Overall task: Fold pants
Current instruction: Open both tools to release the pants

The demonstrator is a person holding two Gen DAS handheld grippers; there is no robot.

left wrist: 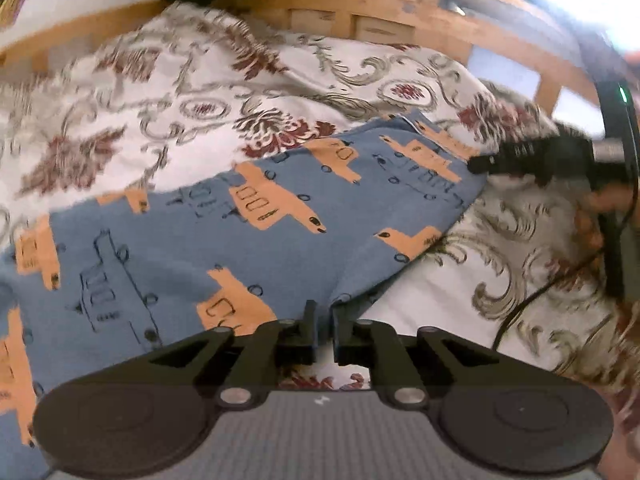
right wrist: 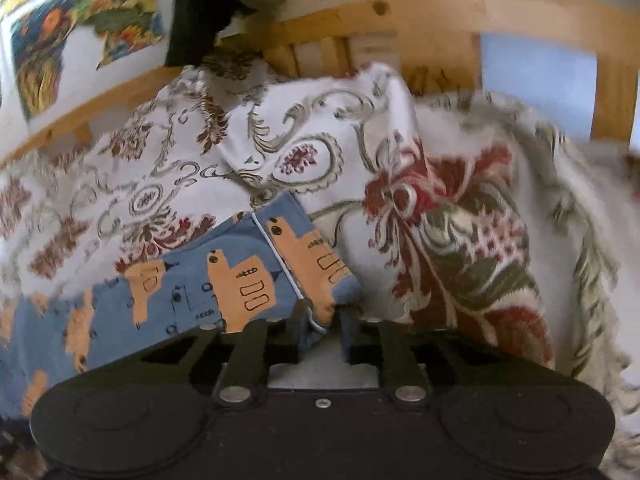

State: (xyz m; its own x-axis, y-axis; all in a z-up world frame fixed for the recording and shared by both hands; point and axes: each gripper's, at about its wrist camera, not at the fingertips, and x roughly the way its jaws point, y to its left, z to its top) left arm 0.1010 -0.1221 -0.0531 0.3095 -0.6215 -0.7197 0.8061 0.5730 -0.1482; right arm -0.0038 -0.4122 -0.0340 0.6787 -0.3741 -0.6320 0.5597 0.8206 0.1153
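Blue pants (left wrist: 192,240) printed with orange vehicles lie spread on a floral bedspread (left wrist: 160,92). My left gripper (left wrist: 323,320) is shut on a lower edge of the pants, the cloth pinched between its fingers. In the left wrist view the right gripper (left wrist: 486,162) reaches in from the right and touches the far hem corner. My right gripper (right wrist: 322,318) is shut on the hemmed corner of the pants (right wrist: 240,280), with cloth bunched between the fingers.
A wooden bed frame (left wrist: 380,8) runs along the back. A fringed floral throw (right wrist: 480,232) lies to the right of the pants. A colourful printed pillow (right wrist: 60,40) sits at the back left. A black cable (left wrist: 532,300) trails on the right.
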